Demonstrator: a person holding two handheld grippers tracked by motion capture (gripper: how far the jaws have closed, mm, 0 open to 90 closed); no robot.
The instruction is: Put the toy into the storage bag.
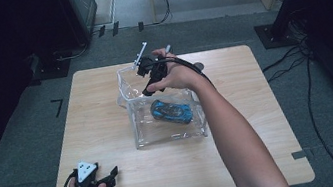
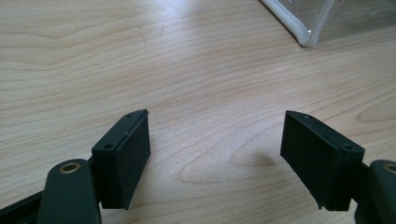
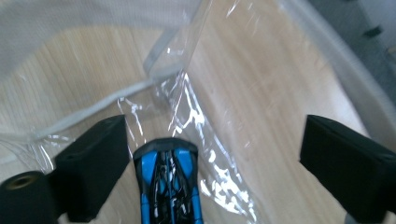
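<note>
Roughly centre frame: clear plastic bin (image 1: pixel 170 132) on the wooden table (image 1: pixel 107 113), walls glinting (they blur the right gripper view).
Toy car (image 1: pixel 171 111): blue and black, lying inside the bin, long axis slanting from upper left to lower right.
Right gripper (image 1: pixel 146 80): above the bin's upper-left rim, jaws apart, empty.
Left gripper (image 1: pixel 109 176): lower left, jaws wide over bare wood.

Light wood table (image 1: pixel 110 133) on grey carpet (image 1: pixel 8 164); black cables (image 1: pixel 296 65) at right, dark surrounds.
</note>
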